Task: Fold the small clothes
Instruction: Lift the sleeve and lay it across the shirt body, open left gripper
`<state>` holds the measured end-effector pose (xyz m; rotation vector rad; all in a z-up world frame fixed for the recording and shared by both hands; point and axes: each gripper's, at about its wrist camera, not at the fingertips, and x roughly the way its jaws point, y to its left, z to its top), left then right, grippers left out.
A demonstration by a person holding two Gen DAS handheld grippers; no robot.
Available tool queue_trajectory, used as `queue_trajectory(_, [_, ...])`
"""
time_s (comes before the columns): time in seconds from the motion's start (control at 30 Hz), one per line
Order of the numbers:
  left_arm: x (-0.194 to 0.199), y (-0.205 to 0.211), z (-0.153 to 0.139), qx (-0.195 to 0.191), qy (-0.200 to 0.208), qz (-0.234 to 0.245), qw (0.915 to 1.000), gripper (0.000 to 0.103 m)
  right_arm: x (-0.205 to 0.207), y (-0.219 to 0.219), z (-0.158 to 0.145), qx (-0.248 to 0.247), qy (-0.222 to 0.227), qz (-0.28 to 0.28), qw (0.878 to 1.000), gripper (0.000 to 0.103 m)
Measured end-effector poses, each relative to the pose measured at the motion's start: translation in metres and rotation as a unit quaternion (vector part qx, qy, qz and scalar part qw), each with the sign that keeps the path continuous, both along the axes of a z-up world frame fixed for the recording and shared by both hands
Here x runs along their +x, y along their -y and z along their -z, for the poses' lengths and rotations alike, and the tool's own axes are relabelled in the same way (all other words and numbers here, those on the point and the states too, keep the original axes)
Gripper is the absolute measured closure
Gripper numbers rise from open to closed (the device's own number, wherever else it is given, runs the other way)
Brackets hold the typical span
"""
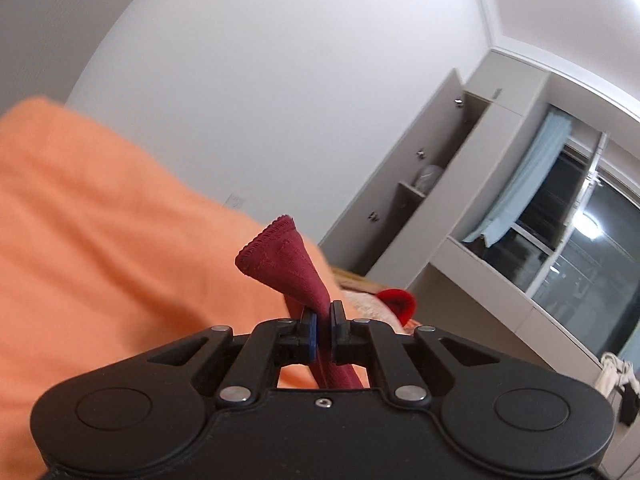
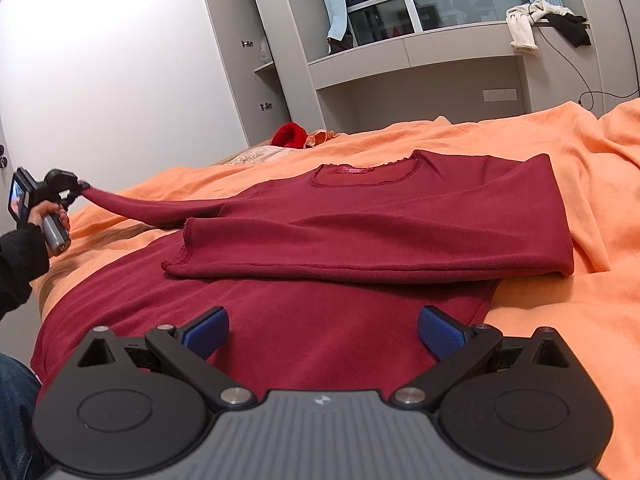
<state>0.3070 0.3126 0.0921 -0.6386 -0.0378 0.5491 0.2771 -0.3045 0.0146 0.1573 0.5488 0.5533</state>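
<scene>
Left gripper (image 1: 323, 326): clamped on the sleeve cuff (image 1: 276, 256) (pulled taut).
Right gripper (image 2: 323, 334): jaws wide apart, holding nothing, over the maroon shirt (image 2: 360, 216).
Orange blanket (image 2: 560, 320): underneath.

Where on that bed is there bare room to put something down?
Bare orange blanket lies right of the red shirt, and a strip beyond its collar. The middle is crowded: shirt spread out, one sleeve stretched left to the left gripper.

dark red long-sleeve shirt (image 2: 360, 216) | flat, one sleeve folded across | other sleeve (image 1: 280, 256) lifted
</scene>
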Motion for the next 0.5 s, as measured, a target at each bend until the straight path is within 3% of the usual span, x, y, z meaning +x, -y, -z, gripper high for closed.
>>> queue_trajectory(0.13, [0.006,0.019,-0.027,0.046,-0.009,0.018,0.9987,0.097,-0.003,0.004,-0.003,0.005,0.008,0.006,1.0,0.0])
queue_trajectory(0.3, [0.014,0.069,-0.069,0.112,0.018,0.077,0.9906,0.097,-0.022,0.015,-0.022,0.021,0.08,0.035,0.996,0.0])
queue_trajectory(0.5, [0.014,0.163,-0.115,0.196,0.046,0.182,0.9624,0.097,-0.028,0.031,-0.039,0.042,0.106,0.069,0.991,0.0])
